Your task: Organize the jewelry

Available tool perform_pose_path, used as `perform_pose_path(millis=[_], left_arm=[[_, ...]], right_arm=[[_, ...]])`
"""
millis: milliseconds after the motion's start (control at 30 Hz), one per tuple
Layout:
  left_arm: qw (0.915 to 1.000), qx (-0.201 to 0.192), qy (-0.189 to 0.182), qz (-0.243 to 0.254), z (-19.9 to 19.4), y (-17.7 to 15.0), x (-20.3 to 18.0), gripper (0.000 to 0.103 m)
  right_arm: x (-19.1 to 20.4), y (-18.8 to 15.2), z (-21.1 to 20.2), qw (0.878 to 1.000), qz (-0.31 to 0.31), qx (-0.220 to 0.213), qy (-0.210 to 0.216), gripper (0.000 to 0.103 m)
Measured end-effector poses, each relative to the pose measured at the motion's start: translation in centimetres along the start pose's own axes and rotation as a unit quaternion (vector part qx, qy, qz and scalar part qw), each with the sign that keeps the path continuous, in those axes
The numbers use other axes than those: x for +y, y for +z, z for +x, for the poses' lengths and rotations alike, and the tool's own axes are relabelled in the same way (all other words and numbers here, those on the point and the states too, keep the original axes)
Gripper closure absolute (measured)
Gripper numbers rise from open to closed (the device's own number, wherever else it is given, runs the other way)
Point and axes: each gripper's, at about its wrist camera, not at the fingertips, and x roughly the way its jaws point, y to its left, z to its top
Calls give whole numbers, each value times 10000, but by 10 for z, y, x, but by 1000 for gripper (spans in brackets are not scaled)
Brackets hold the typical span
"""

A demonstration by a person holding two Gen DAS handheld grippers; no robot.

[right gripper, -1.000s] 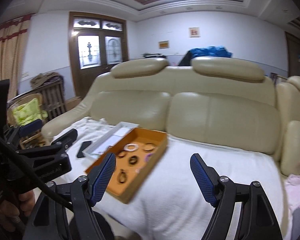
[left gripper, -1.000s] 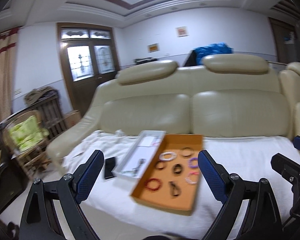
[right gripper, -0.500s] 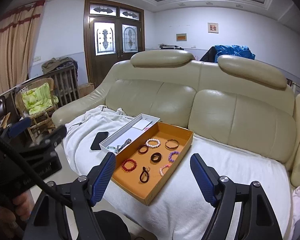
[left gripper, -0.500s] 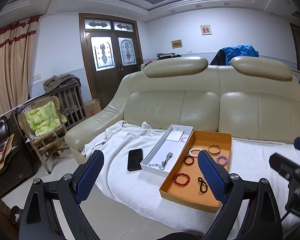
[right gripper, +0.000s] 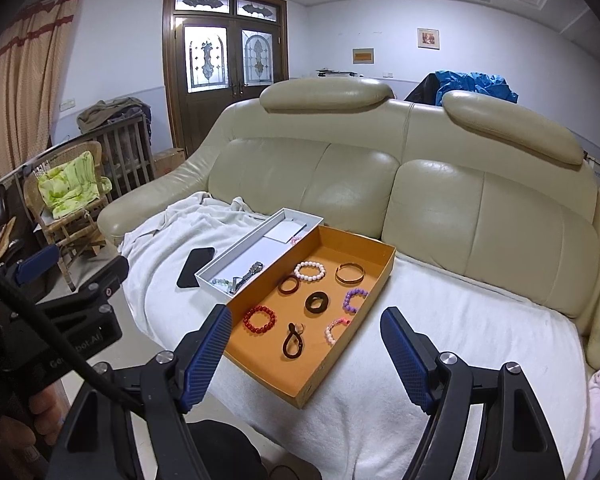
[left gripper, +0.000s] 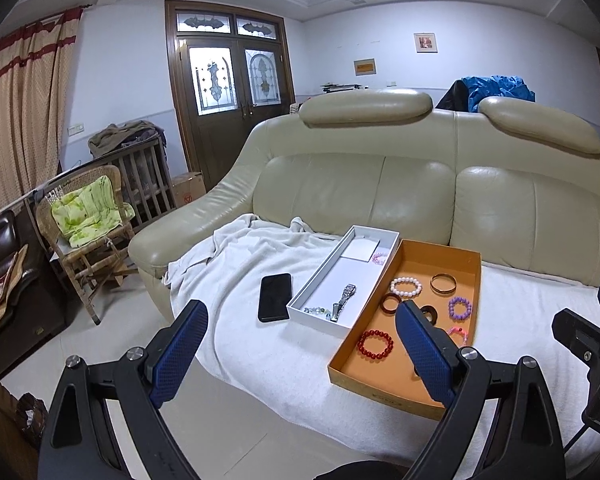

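An orange tray [right gripper: 384, 276] [left gripper: 476, 276] lies on a white towel on the sofa seat. It holds several bracelets: a red beaded one [right gripper: 259, 319] [left gripper: 375, 344], a white beaded one [right gripper: 309, 270], a gold bangle [right gripper: 350, 273], a purple one [right gripper: 355, 299] and a black loop [right gripper: 293, 340]. A white box [right gripper: 236, 260] [left gripper: 320, 276] beside its left side holds a silver watch [left gripper: 343, 302] and a small bead string. My left gripper [left gripper: 300, 344] and right gripper [right gripper: 304, 344] are open and empty, held short of the sofa.
A black phone [left gripper: 275, 297] lies on the towel [left gripper: 240, 264] left of the white box. A rattan chair with a green cushion [left gripper: 88, 212] stands at the left. The beige sofa back [right gripper: 420, 184] rises behind the tray. Tiled floor lies in front.
Both views have swung to the right and dipped, and the tray and box now sit closer and lower in view. The jaws stay open.
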Motion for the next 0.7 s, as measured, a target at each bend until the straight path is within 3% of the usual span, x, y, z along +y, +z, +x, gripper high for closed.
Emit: perform_pose_path(millis=[700], left_arm=[[9997,219,-63,2,24,-4,-1,8]], right_arm=[[-3,-4,23,9999,55,125,-95,23]])
